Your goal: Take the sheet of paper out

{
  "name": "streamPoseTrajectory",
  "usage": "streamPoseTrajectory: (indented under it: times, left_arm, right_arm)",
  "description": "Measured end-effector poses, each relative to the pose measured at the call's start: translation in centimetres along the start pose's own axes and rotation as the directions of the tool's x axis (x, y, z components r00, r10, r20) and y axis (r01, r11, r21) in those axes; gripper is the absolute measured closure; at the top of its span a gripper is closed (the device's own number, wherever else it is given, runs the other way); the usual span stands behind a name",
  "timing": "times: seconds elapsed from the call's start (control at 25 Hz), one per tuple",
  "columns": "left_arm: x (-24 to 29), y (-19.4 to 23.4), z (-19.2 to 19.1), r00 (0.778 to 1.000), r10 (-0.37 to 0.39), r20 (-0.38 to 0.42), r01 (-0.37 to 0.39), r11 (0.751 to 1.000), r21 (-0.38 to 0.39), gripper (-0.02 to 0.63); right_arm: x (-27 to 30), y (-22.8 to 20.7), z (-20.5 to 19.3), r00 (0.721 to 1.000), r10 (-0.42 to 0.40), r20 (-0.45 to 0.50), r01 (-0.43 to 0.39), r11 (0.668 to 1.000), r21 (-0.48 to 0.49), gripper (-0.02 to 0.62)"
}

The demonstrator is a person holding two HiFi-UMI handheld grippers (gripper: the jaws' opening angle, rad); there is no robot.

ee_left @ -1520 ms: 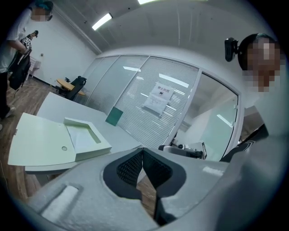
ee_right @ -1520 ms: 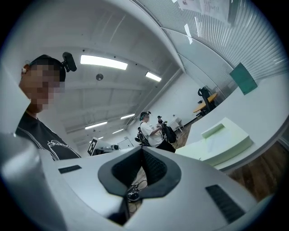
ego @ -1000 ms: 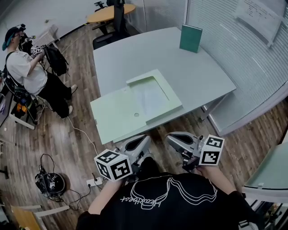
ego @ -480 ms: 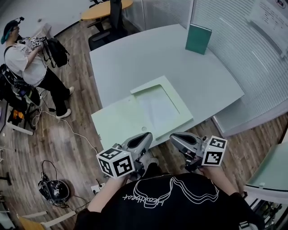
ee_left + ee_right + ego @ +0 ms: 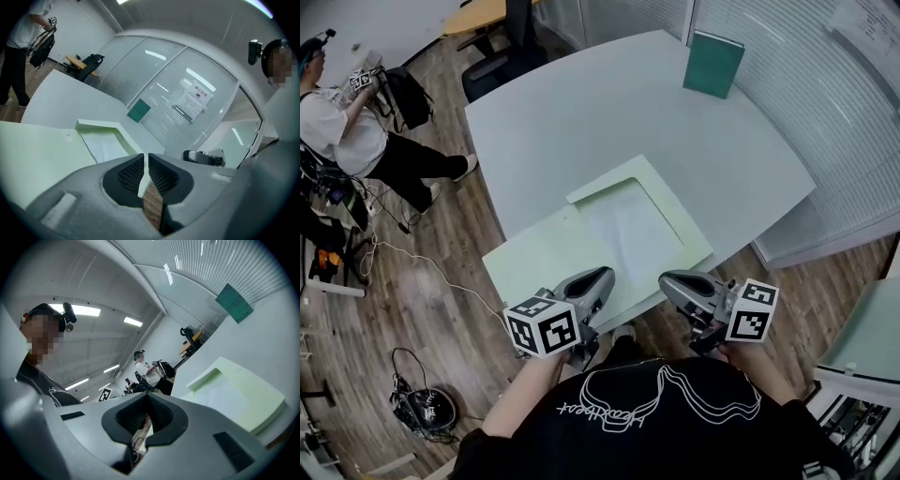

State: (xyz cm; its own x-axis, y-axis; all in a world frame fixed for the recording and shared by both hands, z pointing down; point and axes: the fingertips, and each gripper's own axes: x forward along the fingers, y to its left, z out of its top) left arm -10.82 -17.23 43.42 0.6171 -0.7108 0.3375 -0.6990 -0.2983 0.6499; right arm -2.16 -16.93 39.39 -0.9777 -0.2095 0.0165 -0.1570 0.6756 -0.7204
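A pale green flat case (image 5: 539, 255) lies open at the near edge of the grey table (image 5: 581, 122). Its right half is a rimmed tray holding a white sheet of paper (image 5: 630, 230). My left gripper (image 5: 602, 277) hovers just over the case's near edge, shut and holding nothing. My right gripper (image 5: 668, 279) is level with it, off the table's near edge, also shut and empty. In the left gripper view the sheet of paper (image 5: 105, 146) lies ahead to the left of the left gripper (image 5: 146, 158). In the right gripper view the sheet of paper (image 5: 226, 397) lies to the right of the right gripper (image 5: 147, 400).
A dark green book (image 5: 713, 63) stands upright at the table's far end. A person (image 5: 342, 122) with a bag stands at the far left on the wooden floor, near an office chair (image 5: 492, 66). Cables (image 5: 422, 408) lie at lower left. A glass wall with blinds runs along the right.
Both grippers have come forward to the table's near edge, and the open case now lies close in front of them. Both pairs of jaws stay closed.
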Motion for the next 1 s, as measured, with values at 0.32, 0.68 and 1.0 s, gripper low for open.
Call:
streamPoseTrajectory:
  times: [0.32, 0.68, 1.0]
  left_arm:
    - [3.6, 5.2, 0.2, 0.998, 0.033, -0.059, -0.037, 0.996, -0.081, 0.589]
    - [6.2, 8.6, -1.2, 0.996, -0.005, -0.088, -0.018, 0.966, -0.256, 0.540]
    - [7.7, 11.5, -3.0, 0.993, -0.007, -0.117, -0.040, 0.920, -0.390, 0.488]
  right_arm:
    - [0.4, -3.0, 1.2, 0.999, -0.048, 0.025, 0.047, 0.998, 0.033, 0.586]
    - [-0.2, -4.7, 0.9, 0.994, -0.100, 0.053, 0.096, 0.993, 0.075, 0.586]
    - [-0.6, -5.7, 0.4, 0.988, -0.130, 0.082, 0.122, 0.988, 0.099, 0.586]
